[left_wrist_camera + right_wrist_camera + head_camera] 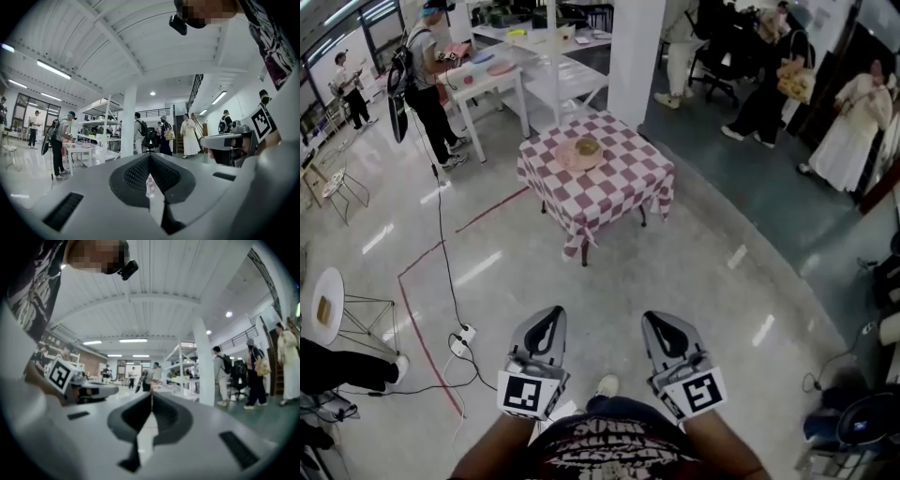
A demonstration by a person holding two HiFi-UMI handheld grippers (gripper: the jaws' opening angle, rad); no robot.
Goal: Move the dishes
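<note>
Currently pending: approach to the dishes (pixel 581 152), nothing being carried.
Left gripper (pixel 549 319) and right gripper (pixel 660 323) are hanging level, jaws clenched, empty; pink plate (pixel 566 159) with bowl (pixel 587 146) is sitting on the checked surface (pixel 623 183) well ahead; next move is likely calling for closing in and opening jaws.

Dishes (pixel 584 151) on table (pixel 623 183) ctr, well ahead of L tool (pixel 551 313) & R tool (pixel 653 319)

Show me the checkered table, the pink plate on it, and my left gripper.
checkered table (pixel 623 183), head view, bare tablecloth top.
pink plate (pixel 569 160), head view, its left rim.
left gripper (pixel 551 313), head view, closed jaw tips.
</note>
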